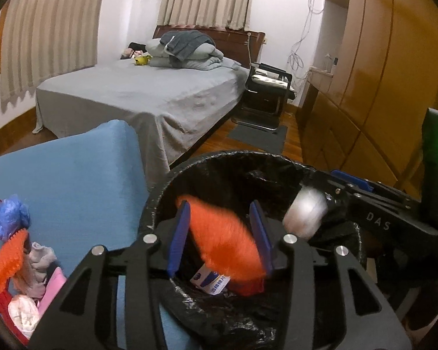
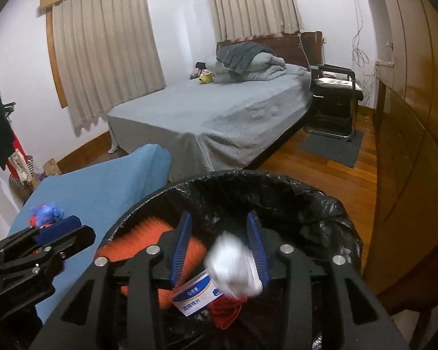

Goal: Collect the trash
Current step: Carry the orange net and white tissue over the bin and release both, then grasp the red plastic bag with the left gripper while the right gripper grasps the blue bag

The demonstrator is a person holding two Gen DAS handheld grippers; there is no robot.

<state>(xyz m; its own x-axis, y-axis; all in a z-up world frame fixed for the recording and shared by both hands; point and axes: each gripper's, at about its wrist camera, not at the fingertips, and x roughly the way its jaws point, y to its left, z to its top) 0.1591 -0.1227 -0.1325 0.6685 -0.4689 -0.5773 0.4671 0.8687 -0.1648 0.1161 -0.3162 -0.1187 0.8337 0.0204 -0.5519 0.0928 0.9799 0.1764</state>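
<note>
Black bag lines the bin [image 1: 160, 201], and both tongs sit over its mouth, which fits a drop straight in rather than a toss.

Left wrist view: left gripper [image 1: 220, 239] has its blue fingers [image 1: 178, 242] spread wide. Orange brush [image 1: 224, 239] is blurred between them, apparently touching neither pad; I read it as just let go and falling, though the blur means I can't rule out light contact. Below it in the bin: a small white-and-blue box [image 1: 210, 281] and something red. Right gripper [image 1: 315, 201] reaches in from the side with a white wad [image 1: 305, 214] at its tip, over the far rim. More trash waits on the blue cloth [image 1: 73, 175] just beside the bin: another orange brush [image 1: 10, 262], a blue-and-red crumpled bag [image 1: 10, 218], grey fabric, pink and white bits.

Right wrist view: right gripper [image 2: 219, 253] is also spread wide. White wad [image 2: 233, 265] is blurred, close against the right-hand pad, clear of the other. Released or barely pinched, can't tell. Orange brush [image 2: 149, 245] lies inside the bin [image 2: 321, 198], box [image 2: 195, 294] and red cloth [image 2: 227, 309] under the wad. Left gripper [image 2: 67, 227] shows side-on at the bin's edge, next to the blue cloth [image 2: 102, 192].

Judgement: both drops are mid-flight; the remaining pile beside the bin is next.
</note>
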